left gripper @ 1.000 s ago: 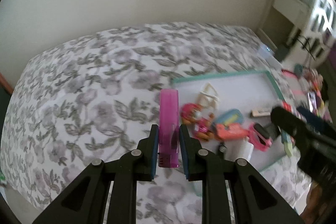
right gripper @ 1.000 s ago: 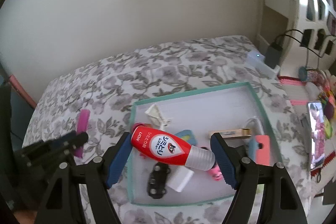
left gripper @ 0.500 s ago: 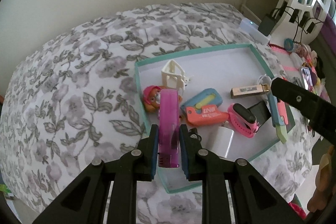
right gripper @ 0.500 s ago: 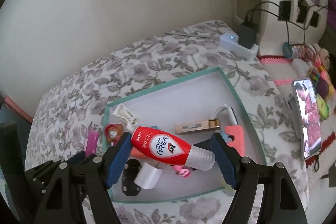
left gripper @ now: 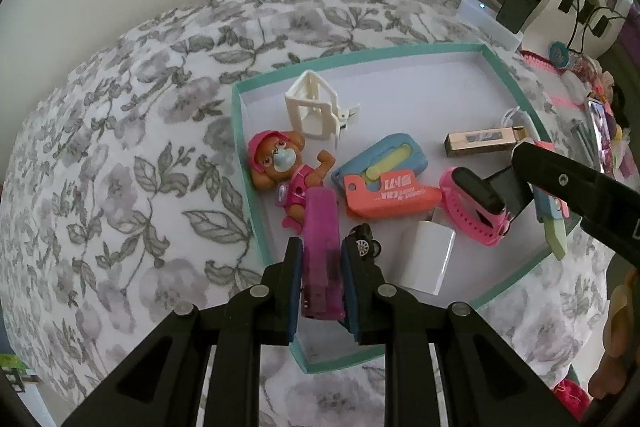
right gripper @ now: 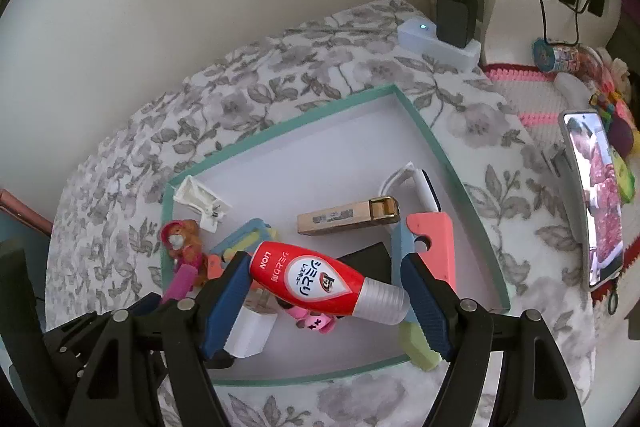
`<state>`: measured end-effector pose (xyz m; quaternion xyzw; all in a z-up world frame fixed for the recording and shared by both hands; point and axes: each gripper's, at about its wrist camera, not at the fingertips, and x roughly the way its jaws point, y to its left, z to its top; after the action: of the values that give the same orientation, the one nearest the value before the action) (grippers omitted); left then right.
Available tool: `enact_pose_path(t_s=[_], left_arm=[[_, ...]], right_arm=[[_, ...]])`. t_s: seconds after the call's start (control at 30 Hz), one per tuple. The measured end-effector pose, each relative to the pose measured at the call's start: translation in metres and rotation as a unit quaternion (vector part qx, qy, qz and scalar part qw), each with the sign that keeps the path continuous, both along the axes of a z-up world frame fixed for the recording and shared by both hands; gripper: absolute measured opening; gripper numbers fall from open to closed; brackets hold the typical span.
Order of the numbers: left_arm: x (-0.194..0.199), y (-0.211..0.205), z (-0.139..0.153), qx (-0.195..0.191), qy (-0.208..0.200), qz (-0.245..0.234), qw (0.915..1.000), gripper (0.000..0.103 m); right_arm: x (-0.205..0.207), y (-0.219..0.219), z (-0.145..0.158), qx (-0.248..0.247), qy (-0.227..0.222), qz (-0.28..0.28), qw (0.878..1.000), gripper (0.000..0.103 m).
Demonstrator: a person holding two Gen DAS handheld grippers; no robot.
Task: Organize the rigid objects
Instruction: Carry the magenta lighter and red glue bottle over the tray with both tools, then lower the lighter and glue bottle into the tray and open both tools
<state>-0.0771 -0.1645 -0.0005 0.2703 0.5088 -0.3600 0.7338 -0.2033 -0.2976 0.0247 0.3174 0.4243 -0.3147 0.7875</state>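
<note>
Left wrist view
Left gripper: the left gripper is pinched on a translucent pink lighter-shaped item, held upright between the pads.
Position: the pink item hangs above the near-left part of the teal-rimmed tray, just over a toy pup figure and beside a small black toy car.
Change: a second ago this view looked at bare floral bedspread with the tray off to the right; now the tray fills the centre and sits closer. The gripper has come over the tray and lower.
Meaning: in my judgement delivery is near; release into the tray remains.
Obscured: the car is half hidden behind a finger. The dark bar at right is the other gripper, cut by the frame.

Right wrist view
Right gripper: the right gripper is spread wide yet clamped end to end on a red bottle with a clear cap, lying crosswise.
Position: the bottle hangs above the tray's near half, over a pink wristband and a white charger block.
Change: the tray has grown larger and nearer, as in the other view.
Meaning: both items appear set for deposit together; the near floor is crowded, the far half bare.
Obscured: the bottle hides the spot beneath it.
</note>
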Motion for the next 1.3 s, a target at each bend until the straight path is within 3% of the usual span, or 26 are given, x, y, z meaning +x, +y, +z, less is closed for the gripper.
enact_pose_path(t_s=[0.37, 0.73, 0.97, 1.3], left_arm=[[0.006, -0.003, -0.015, 0.020, 0.004, 0.009, 0.9998, 0.020], [0.011, 0.000, -0.010, 0.011, 0.006, 0.019, 0.9997, 0.020], [0.018, 0.005, -0.006, 0.003, 0.001, 0.040, 0.9992, 0.038], [0.034, 0.019, 0.002, 0.006, -0.039, 0.083, 0.9958, 0.060]], right_arm=[[0.004, -0.002, -0.012, 0.002, 0.018, 0.006, 1.000, 0.078], [0.008, -0.002, -0.015, 0.001, 0.024, 0.009, 1.000, 0.079], [0.010, -0.001, -0.016, -0.002, 0.030, 0.011, 0.999, 0.079], [0.013, 0.002, -0.016, -0.009, 0.035, 0.025, 0.999, 0.079]])
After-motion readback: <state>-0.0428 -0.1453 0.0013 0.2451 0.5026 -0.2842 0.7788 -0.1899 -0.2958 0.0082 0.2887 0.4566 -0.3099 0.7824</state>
